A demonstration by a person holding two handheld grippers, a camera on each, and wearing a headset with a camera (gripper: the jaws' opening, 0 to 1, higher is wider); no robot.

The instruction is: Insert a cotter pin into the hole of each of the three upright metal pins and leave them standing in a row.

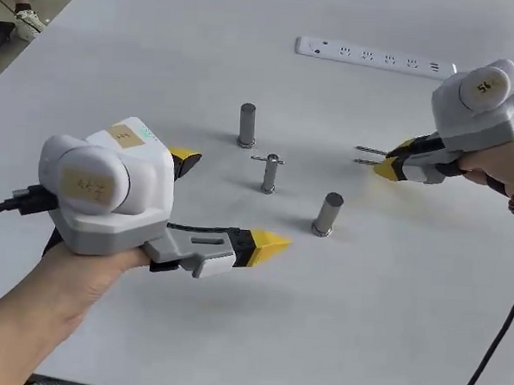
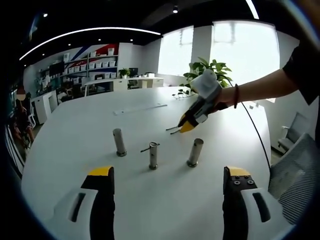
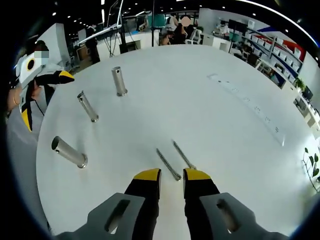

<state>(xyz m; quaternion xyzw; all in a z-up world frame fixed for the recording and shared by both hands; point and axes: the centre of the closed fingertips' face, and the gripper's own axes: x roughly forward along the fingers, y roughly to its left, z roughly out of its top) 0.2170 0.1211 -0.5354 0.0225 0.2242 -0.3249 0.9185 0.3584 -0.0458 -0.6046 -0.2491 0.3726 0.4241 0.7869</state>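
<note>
Head view, lower left: the left gripper (image 1: 232, 200) has its yellow-tipped jaws spread wide with nothing between them. Its tan labels (image 1: 89, 185) are too blurred to read. At centre frame, three metal pins stand upright in a slanting row on the white table (image 1: 161, 49). The left pin (image 1: 247, 125) is bare, the middle pin (image 1: 270, 174) has a cotter pin (image 1: 266, 159) crosswise through its top, and the right pin (image 1: 328, 213) is bare. At upper right, the right gripper (image 1: 392, 158) carries a sticker (image 1: 485, 86) reading "56". Right gripper view shows its grip more plainly: the jaws are pinched on a loose cotter pin (image 3: 169, 166). Two thin prongs jut out, and I cannot tell whether they are one pin or two.
</note>
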